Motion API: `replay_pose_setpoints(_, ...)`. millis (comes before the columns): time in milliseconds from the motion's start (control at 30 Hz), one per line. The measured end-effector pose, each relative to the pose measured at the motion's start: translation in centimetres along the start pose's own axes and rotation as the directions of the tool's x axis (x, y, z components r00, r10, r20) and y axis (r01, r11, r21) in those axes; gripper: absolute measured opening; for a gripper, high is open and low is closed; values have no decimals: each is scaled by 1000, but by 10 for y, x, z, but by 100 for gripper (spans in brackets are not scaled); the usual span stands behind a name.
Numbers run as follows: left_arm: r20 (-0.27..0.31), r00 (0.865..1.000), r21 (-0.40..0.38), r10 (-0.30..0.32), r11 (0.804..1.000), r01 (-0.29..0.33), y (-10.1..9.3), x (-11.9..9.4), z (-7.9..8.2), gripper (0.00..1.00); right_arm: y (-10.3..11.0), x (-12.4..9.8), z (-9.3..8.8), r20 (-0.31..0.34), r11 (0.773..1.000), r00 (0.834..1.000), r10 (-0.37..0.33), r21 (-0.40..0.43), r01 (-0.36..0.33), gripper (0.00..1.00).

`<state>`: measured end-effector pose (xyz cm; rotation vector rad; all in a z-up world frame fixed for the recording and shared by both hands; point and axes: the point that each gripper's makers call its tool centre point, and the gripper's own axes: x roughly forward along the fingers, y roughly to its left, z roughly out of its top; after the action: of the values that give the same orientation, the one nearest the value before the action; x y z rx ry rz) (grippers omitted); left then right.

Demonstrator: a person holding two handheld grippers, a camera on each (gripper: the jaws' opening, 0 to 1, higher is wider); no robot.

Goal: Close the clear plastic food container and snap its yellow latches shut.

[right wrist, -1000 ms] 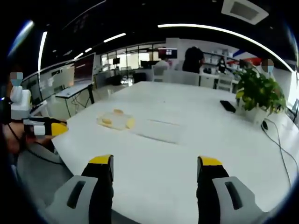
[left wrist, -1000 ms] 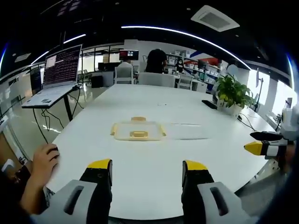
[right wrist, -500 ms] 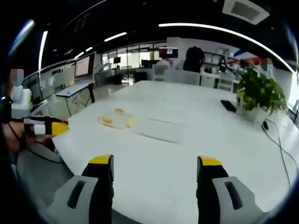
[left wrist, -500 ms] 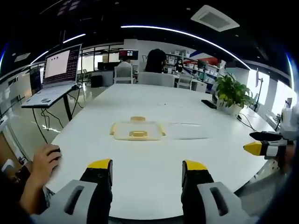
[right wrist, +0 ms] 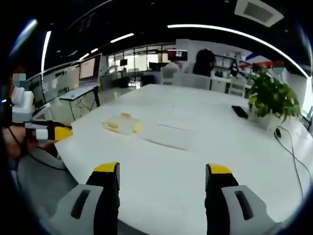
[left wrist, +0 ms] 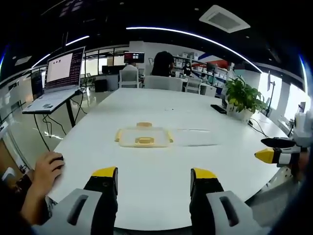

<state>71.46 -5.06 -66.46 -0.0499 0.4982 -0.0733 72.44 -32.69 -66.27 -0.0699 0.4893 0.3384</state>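
A clear food container (left wrist: 144, 136) with yellow latches lies on the white table (left wrist: 156, 171), its flat clear lid (left wrist: 195, 137) beside it to the right. In the right gripper view the container (right wrist: 121, 125) sits far left, the lid (right wrist: 166, 136) nearer centre. My left gripper (left wrist: 153, 183) hangs open over the near table edge, well short of the container. My right gripper (right wrist: 162, 178) is open too, nothing between its jaws. Each gripper's yellow tip also appears in the other's view, the right gripper (left wrist: 274, 154) at one edge and the left gripper (right wrist: 51, 133) at the other.
A potted plant (left wrist: 243, 99) and a dark flat object (left wrist: 218, 109) stand at the table's far right. A laptop (left wrist: 56, 81) sits on a stand to the left. A hand (left wrist: 44, 171) rests at the near left edge. Chairs and a seated person (left wrist: 163, 63) are beyond the far end.
The laptop screen changed from dark text to a light page. Both grippers stay almost still; the right gripper view has shifted only slightly.
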Motion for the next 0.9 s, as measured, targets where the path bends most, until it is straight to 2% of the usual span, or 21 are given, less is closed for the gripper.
replay_pose_setpoints(900,-3,1000,4,-3,1000,3,-2,0,0,54,1,1,-2,-8,1000,1000,7,-11,-8,67)
